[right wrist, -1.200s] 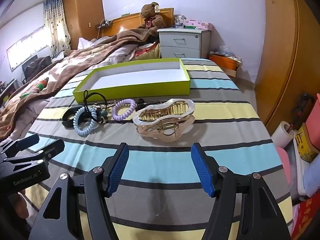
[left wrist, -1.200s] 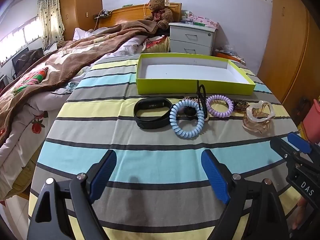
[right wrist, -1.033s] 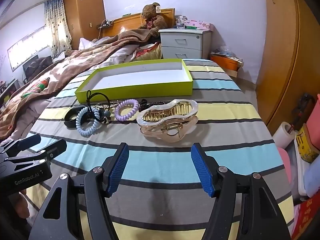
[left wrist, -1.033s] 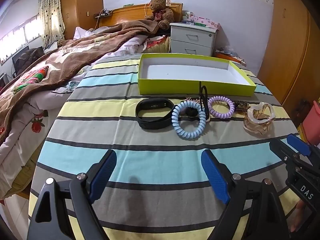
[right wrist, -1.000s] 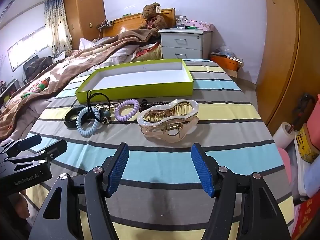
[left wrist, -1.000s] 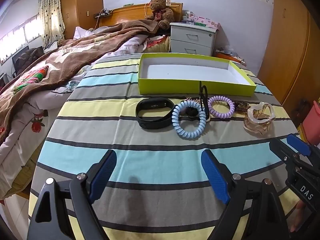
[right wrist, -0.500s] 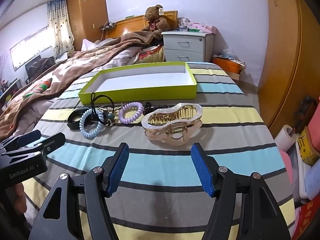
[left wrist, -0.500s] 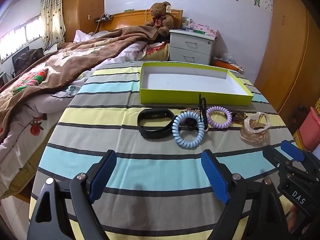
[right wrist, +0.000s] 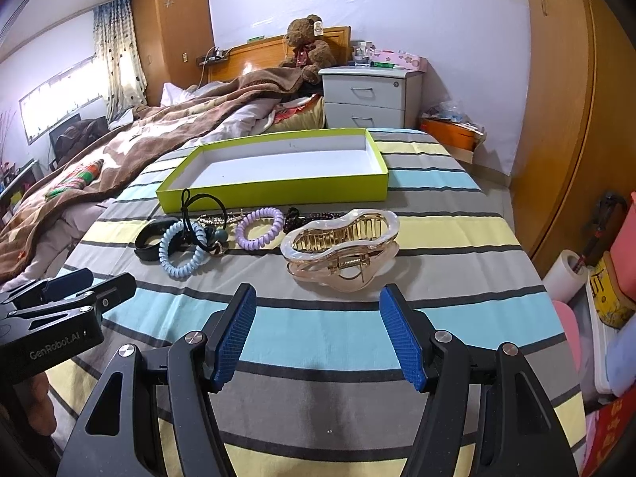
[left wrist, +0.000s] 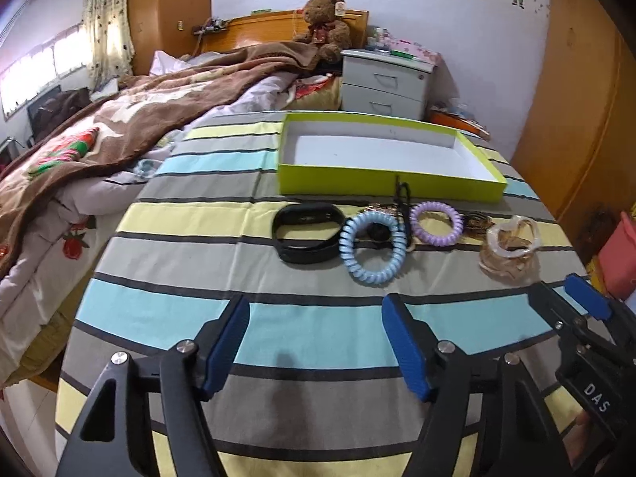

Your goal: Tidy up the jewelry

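Nothing has been sorted yet: the green box (right wrist: 274, 192) is seen empty on the striped desk (right wrist: 318, 330). In a row just in front of it lie the black band (left wrist: 306, 232), the blue coil tie (left wrist: 373, 252), the black hair elastic (right wrist: 200, 214), the purple coil tie (right wrist: 259, 228), a dark beaded piece (right wrist: 308, 218) and the clear hair clip (right wrist: 342, 248). Both the left claw (left wrist: 316, 344) and the right claw (right wrist: 318, 336) are held apart and empty, short of the row. Compared with a second ago, both views have been raised and drawn back slightly; no item has been moved.
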Available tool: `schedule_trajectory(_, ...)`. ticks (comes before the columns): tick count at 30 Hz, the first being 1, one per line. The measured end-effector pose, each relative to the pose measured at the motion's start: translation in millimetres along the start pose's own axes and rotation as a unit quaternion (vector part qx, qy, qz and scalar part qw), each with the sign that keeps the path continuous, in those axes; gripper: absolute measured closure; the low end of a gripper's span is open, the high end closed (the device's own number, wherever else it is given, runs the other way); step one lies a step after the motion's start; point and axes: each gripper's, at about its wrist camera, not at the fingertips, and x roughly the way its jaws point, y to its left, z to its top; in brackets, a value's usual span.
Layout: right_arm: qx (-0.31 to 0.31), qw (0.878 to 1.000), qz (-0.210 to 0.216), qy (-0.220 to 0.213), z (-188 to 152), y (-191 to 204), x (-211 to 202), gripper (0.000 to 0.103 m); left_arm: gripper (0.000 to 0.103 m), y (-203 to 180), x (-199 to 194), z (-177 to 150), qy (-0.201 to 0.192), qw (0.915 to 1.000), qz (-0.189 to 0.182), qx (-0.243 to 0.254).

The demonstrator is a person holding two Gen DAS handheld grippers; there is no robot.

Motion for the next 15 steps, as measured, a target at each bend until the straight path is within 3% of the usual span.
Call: schedule_trajectory(15,0.002,1.000,-0.002,-0.001,0.2,-2.1,-1.5,0.038,0.031,3.7,0.8,-0.9,0.002,1.0000,-0.001,-0.008)
